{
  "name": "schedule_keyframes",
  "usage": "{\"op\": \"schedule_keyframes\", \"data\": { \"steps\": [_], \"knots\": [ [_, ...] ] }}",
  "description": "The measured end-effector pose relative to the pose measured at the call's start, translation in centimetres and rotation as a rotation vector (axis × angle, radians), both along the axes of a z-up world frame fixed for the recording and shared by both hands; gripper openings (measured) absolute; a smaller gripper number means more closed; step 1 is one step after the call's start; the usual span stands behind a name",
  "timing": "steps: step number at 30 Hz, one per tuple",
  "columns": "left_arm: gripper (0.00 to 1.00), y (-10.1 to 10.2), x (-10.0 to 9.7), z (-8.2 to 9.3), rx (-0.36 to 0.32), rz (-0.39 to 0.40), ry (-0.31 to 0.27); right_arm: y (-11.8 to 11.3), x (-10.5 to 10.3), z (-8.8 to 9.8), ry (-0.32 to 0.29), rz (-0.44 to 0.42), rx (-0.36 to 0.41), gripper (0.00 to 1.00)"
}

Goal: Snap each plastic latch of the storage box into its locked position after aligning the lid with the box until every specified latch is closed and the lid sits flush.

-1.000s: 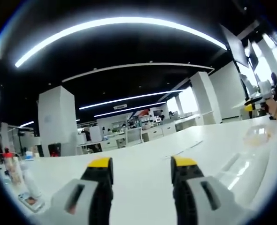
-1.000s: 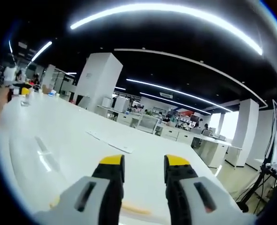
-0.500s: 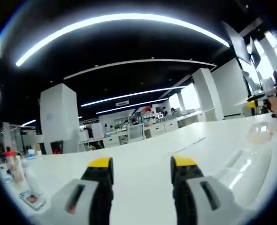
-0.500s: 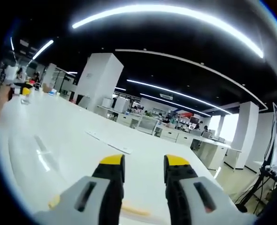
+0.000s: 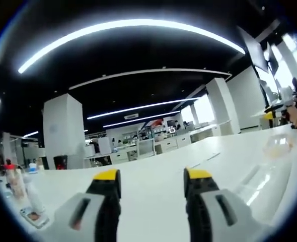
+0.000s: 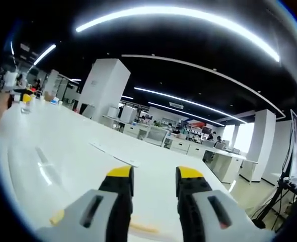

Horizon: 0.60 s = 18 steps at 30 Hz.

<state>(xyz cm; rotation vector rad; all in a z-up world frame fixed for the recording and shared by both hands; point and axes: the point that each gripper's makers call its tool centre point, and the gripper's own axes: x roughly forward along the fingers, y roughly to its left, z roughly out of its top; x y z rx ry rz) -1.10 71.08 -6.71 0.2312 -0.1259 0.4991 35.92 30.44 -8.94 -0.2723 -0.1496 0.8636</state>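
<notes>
Left gripper (image 5: 152,177): jaws apart, nothing between them, above the white table (image 5: 158,166). Right gripper (image 6: 154,175): jaws apart, likewise empty. The clear storage box (image 5: 269,171) lies on the table at the right of the left gripper view, well apart from both jaw sets.

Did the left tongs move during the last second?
Barely. In the left gripper view the white pillar sits slightly lower than a half second ago, near its place of one second ago, so the left tongs only tilted a little.
</notes>
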Motion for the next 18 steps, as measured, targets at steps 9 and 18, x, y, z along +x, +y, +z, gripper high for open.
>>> {"op": "schedule_keyframes", "data": {
  "steps": [9, 18],
  "knots": [
    [0.51, -1.9, 1.2, 1.0, 0.005, -0.071, 0.001, -0.1, -0.1, 0.0, 0.003, -0.002, 0.009, 0.33],
    [0.52, -2.0, 1.7, 1.0, -0.010, -0.069, 0.031, -0.4, 0.2, 0.2, 0.007, -0.005, 0.021, 0.33]
  ]
}}
